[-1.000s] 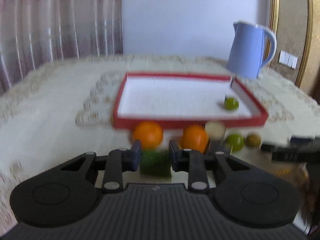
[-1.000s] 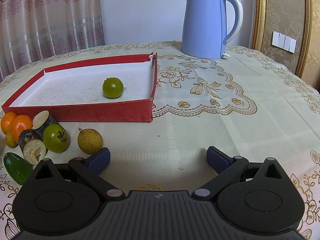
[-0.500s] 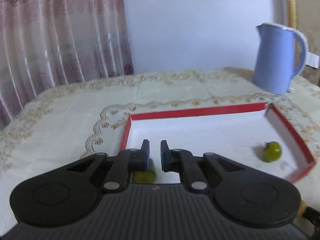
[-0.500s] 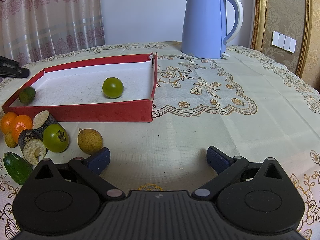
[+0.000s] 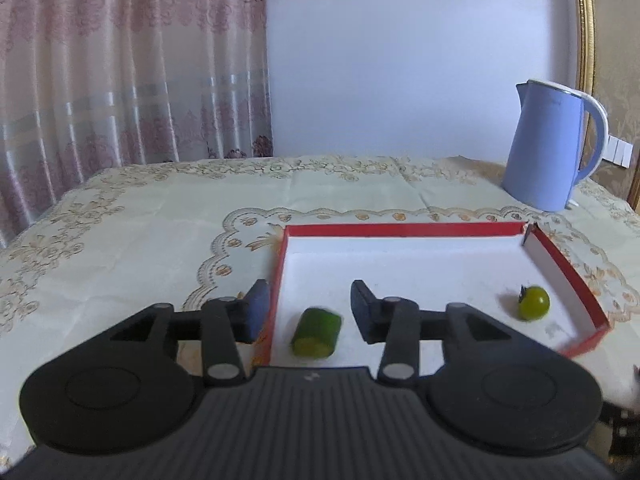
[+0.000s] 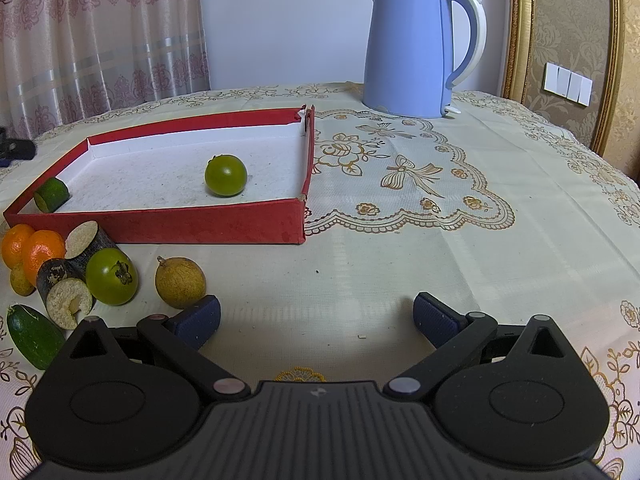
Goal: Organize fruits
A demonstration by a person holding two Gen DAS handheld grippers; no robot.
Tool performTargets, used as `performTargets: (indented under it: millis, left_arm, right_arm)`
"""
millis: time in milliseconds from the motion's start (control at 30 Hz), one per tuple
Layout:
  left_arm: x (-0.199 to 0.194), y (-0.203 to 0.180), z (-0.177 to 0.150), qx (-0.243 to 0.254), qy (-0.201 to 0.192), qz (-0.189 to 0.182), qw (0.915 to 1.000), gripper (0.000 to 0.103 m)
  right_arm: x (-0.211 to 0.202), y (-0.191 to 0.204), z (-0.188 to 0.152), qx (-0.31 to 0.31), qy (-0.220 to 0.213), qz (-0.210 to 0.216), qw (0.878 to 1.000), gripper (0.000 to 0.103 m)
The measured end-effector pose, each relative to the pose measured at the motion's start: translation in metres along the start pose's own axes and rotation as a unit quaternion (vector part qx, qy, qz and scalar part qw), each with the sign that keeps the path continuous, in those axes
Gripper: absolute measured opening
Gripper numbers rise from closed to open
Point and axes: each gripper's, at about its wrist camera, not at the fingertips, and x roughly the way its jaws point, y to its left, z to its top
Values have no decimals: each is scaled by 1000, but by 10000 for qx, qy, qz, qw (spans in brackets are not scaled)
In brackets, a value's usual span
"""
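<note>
My black plastic left gripper point(image 5: 306, 308): matt, ribbed. Red tray point(image 6: 208, 224): velvety outside, white grainy lining. Kettle point(image 6: 416, 44): glossy plastic. Worktop cloth point(image 6: 400, 240): embroidered.

The left gripper point(image 5: 306, 306) is matte black plastic: a ribbed, ridged central housing with a small pale logo mark near its front edge, flanked by two broad rounded lobes, each pressed with a shallow circular recess. Angular link arms with triangular cut-outs run forward from the lobes, pinned by round silver-grey rivets, two large near the housing and smaller ones further out. Its fingers point(image 5: 256, 310) end in dark navy rectangular pads with a fine textured face. The right gripper point(image 6: 316, 318) is the same build: black ribbed housing, twin round lobes, triangular openings, silver-grey rivets, and navy blue pads point(image 6: 436, 318) with a finely dotted surface
</note>
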Motion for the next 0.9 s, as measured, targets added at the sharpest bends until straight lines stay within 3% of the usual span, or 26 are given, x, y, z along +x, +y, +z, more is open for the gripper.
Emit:
performTargets:
  millis: [100,233,567,667,900]
  left_arm:
    - [-16,0,-14,40,-48,-2,10000,66]
    - [-40,-3,-35,108,-207,90,9997,78]
    - [-62,-7,-81,191,-10,-77,9998,84]
    - [-58,-5,-89,188,110,-107,9997,87]
    - [-47,4,-99,57,341,-108,9993,89]
  right_arm:
    - [0,0,0,0,0,0,10000,103]
    - [0,0,0,0,0,0,10000,103]
    - [-1,-2,0,62,-42,73,9999,103]
    - [-11,-4,-2,82,-284,512,9983,103]
    - [-27,31,-7,-798,-681,520,9931,102]
